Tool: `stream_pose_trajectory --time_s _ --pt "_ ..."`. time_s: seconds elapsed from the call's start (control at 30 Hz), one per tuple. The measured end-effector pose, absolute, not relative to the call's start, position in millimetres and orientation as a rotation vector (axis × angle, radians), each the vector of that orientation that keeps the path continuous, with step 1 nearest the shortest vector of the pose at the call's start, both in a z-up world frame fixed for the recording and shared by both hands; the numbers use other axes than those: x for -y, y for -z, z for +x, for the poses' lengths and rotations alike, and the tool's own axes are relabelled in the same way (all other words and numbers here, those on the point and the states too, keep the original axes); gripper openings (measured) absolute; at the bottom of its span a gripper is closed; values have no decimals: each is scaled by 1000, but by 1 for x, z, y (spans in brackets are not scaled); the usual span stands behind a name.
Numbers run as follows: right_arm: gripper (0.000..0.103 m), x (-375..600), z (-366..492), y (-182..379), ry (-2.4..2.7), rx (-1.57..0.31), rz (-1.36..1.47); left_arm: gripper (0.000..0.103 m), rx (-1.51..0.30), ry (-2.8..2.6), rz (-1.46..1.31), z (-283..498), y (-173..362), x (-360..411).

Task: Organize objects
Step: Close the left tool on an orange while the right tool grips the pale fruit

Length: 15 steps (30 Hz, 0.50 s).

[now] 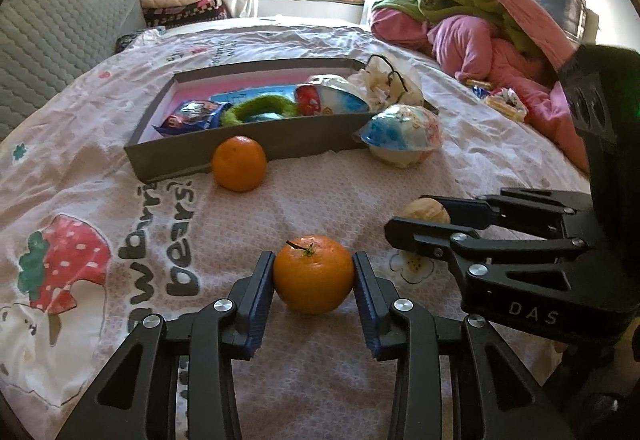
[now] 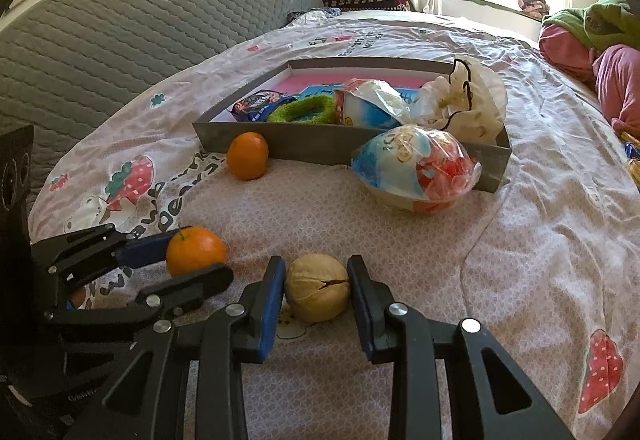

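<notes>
- The left hand-held gripper (image 1: 313, 274) pinches 1 orange (image 1: 313, 274) on both round sides. The orange sits on the bed (image 1: 304, 195), near the front of the gray box (image 1: 240, 149) but not touching it.
- The right hand-held gripper (image 2: 318, 288) pinches a nut (image 2: 318, 288) on its 2 sides. The nut is also on the bed, in front of the box.
- The orange looks a bit heavy and firm, with soft, bumpy skin. Its skin should not slip much. Squeezing too hard could squash it, so a gentle hold around the fat middle is best.
- The nut looks light and hard. It has a crack (image 2: 334, 283) on top, so a hard squeeze might split it more. It is round and smooth, so it could pop out of the pads.
- A 2nd orange (image 1: 239, 163) rests right against the front wall of the box.
- A snack bag (image 2: 416, 167) lies at the front of the box, near its right corner. It looks puffy, light and crinkly, so it may slide.
- I think both things go up and over the wall, into the box.
</notes>
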State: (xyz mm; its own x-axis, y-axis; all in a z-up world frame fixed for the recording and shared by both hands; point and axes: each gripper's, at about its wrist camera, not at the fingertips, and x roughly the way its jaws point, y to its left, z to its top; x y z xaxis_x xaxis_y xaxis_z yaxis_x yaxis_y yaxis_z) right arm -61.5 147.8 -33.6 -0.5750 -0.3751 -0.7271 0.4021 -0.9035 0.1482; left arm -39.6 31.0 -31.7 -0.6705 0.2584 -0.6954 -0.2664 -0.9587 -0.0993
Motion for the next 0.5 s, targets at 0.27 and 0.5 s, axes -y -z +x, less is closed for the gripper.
stream_pose_trajectory --time_s 0.27,0.5 --pt "33 -150 -59 32 2467 -43 1120 39 -12 -2665 -1093 -38 28 -27" --pt "33 -151 -55 23 2483 -42 1096 39 -10 -2700 -1094 -35 20 -24"
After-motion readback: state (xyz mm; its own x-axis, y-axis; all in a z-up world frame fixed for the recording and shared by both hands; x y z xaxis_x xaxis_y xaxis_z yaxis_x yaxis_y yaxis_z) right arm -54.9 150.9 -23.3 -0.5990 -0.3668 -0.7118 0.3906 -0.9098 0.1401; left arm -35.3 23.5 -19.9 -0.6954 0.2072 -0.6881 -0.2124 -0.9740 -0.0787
